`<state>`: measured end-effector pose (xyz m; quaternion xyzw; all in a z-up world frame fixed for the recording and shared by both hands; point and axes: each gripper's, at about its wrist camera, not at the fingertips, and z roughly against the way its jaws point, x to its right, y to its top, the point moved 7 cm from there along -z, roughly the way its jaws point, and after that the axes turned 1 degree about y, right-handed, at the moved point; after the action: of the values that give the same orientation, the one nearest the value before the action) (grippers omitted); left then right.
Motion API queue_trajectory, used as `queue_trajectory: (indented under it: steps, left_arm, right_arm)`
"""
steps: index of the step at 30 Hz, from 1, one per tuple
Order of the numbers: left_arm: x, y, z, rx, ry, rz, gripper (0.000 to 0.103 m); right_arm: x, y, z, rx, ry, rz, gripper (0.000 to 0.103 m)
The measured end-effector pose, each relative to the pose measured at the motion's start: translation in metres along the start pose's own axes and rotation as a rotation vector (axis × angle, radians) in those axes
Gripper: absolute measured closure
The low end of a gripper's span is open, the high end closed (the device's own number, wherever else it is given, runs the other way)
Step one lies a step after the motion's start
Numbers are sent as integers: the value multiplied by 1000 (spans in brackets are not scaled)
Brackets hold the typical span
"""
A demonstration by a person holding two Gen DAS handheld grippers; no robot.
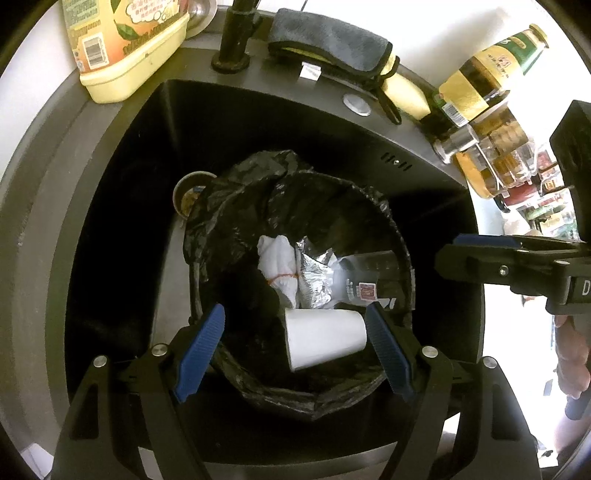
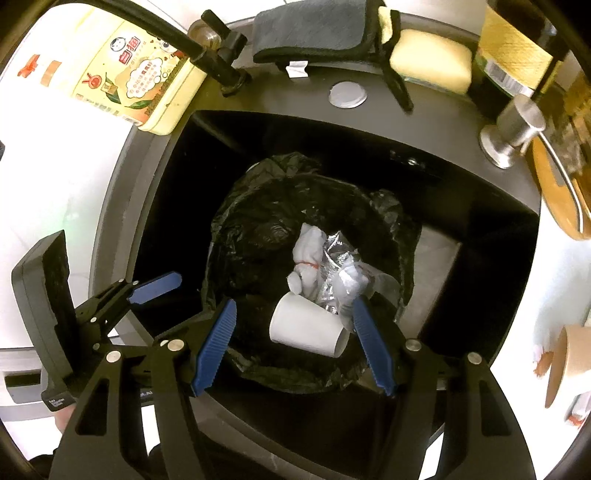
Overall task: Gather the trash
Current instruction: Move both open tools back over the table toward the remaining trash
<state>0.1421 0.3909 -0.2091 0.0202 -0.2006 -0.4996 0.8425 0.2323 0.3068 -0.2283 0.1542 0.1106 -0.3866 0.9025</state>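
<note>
A bin lined with a black bag (image 1: 236, 206) (image 2: 258, 221) stands in a black sink. Inside lie a white paper cup (image 1: 325, 341) (image 2: 308, 328) on its side, a white cloth wad with a red band (image 1: 277, 264) (image 2: 308, 251), crumpled foil (image 1: 314, 277) (image 2: 332, 258) and a clear plastic bottle (image 1: 365, 280) (image 2: 354, 280). My left gripper (image 1: 295, 350) is open and empty above the bin; it also shows in the right wrist view (image 2: 155, 286). My right gripper (image 2: 291, 343) is open and empty above the bin; in the left wrist view (image 1: 461, 251) it shows side on.
The sink rim (image 1: 110, 147) (image 2: 461, 122) carries a yellow detergent bottle (image 1: 125, 44) (image 2: 140, 81), a black faucet (image 1: 236, 37) (image 2: 218, 62), a grey cloth (image 1: 328, 40) (image 2: 314, 29) and a yellow sponge (image 2: 432, 59). Glass bottles (image 1: 491, 77) stand at right. A round can (image 1: 192, 195) lies beside the bin.
</note>
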Motion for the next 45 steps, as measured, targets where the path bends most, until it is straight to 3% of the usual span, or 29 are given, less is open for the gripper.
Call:
queue_trajectory:
  steps: [14, 22, 28, 45]
  left_arm:
    - [23, -16, 22, 41, -10, -52, 27]
    - [50, -33, 19, 7, -12, -87, 27]
    - [81, -37, 10, -12, -16, -134, 27]
    - [226, -48, -19, -34, -19, -269, 23]
  right_arm:
    - [12, -40, 30, 68, -8, -39, 37]
    - [42, -82, 32, 51, -9, -97, 37]
    - [79, -111, 45, 52, -31, -154, 37]
    - [219, -178, 120, 112, -113, -269, 31]
